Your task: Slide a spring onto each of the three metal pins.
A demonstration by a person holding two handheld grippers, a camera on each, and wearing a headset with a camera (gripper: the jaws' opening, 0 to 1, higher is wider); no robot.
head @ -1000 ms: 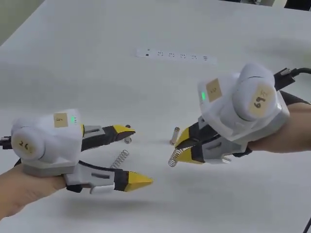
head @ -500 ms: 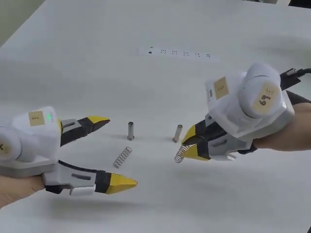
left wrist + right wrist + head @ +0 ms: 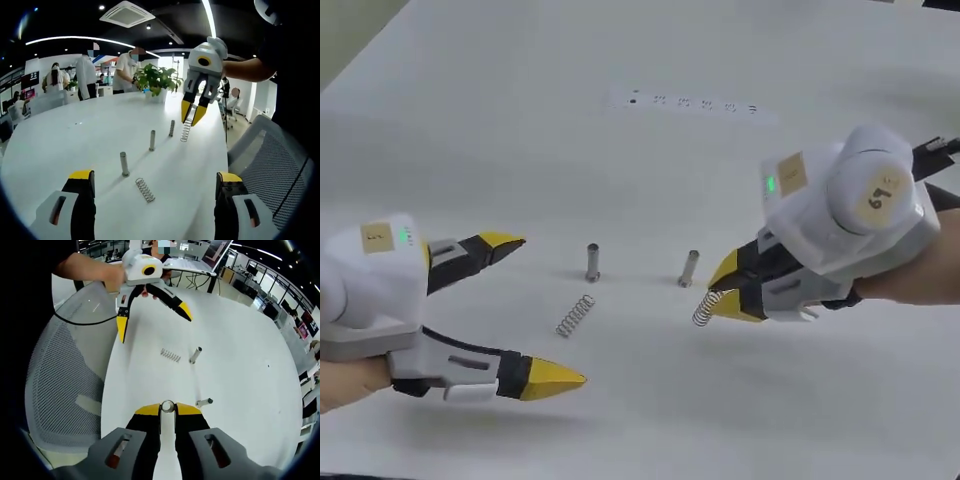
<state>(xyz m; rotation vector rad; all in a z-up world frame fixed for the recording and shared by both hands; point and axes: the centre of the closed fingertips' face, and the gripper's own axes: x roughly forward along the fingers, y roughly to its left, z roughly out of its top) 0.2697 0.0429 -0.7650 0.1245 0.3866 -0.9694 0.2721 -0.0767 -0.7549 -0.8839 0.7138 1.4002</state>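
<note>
The left gripper [image 3: 551, 310] has drawn back from the left pin [image 3: 592, 262], its jaws wide apart and empty. A loose spring [image 3: 574, 316] lies just before that pin. To the pin's right, the right gripper [image 3: 720, 292] pinches a second spring [image 3: 706, 308] near another pin [image 3: 689, 268].

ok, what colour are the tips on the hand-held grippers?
Yellow, over black, on the left hand-held gripper and the right hand-held gripper. Head view shows it best.

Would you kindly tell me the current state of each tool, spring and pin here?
Left tool: open, empty.
Right tool: shut on the held spring.
Held spring: clamped by one end, on no pin.
Loose spring: lying flat on the table.
Three pins: upright; nearer two bare, farthest too small to tell.
</note>
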